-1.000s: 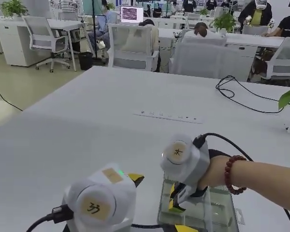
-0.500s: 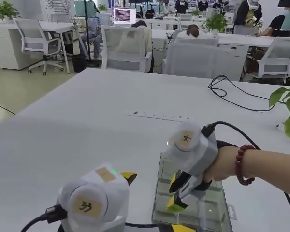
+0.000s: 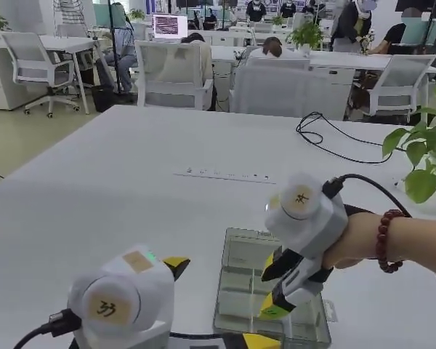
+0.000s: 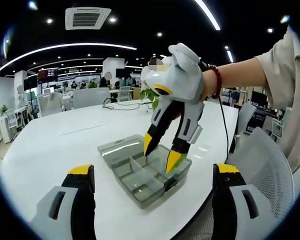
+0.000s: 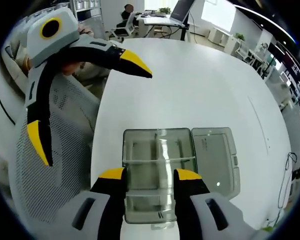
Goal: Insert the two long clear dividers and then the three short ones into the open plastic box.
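Note:
The clear plastic box (image 3: 225,309) lies open on the white table, its lid (image 3: 248,251) folded flat on the far side. Clear dividers (image 4: 139,169) stand inside it, one long strip crossed by shorter ones (image 5: 162,150). My right gripper (image 3: 270,294) points down over the box's right half, open, with nothing visible between its jaws. It hangs just above the compartments (image 4: 160,154) and looks straight down at them (image 5: 150,176). My left gripper (image 3: 218,302) is near the table's front edge, spread wide open and empty (image 4: 152,170), beside the box (image 5: 85,102).
A flush power strip (image 3: 221,174) sits mid-table, and a black cable (image 3: 334,138) loops at the far right. Plant leaves (image 3: 421,160) reach in from the right edge. Office chairs (image 3: 178,73) and seated people stand beyond the table's far edge.
The camera has panned right. My right gripper has lifted a little above the box and its jaws have spread slightly. The left gripper has stayed by the front edge.

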The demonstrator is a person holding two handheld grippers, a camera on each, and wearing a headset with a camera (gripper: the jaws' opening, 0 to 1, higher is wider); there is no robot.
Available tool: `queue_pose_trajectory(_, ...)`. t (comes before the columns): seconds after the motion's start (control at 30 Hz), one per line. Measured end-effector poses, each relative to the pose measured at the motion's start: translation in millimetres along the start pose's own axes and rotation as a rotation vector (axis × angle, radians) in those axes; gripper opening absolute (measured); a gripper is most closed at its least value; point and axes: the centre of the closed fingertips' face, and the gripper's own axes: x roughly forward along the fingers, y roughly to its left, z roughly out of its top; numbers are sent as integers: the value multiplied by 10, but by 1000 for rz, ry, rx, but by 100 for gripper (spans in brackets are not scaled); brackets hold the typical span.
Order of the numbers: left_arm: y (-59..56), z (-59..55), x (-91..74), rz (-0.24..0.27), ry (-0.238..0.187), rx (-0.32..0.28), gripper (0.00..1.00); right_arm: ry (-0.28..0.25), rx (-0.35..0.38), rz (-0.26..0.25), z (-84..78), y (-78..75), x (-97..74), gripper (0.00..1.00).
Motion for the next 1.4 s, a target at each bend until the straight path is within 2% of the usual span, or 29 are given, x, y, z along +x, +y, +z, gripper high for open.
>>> queue_pose_trajectory(0.37, 1, -23, 3, 5, 13, 17, 100, -5, 39, -19, -332, 29, -216, 44)
queue_pose_trajectory(0.63, -5, -39, 11, 4, 23, 19, 100, 15, 78, -34, -674, 54, -339, 46)
queue_pose_trajectory(1.07, -28, -89, 19, -10, 58, 17, 99, 54, 133, -49, -1291, 77, -478, 47)
queue_pose_trajectory(1.4, 13, -97, 15, 11, 69, 23, 96, 83, 159, -53, -1636, 76, -502, 46)
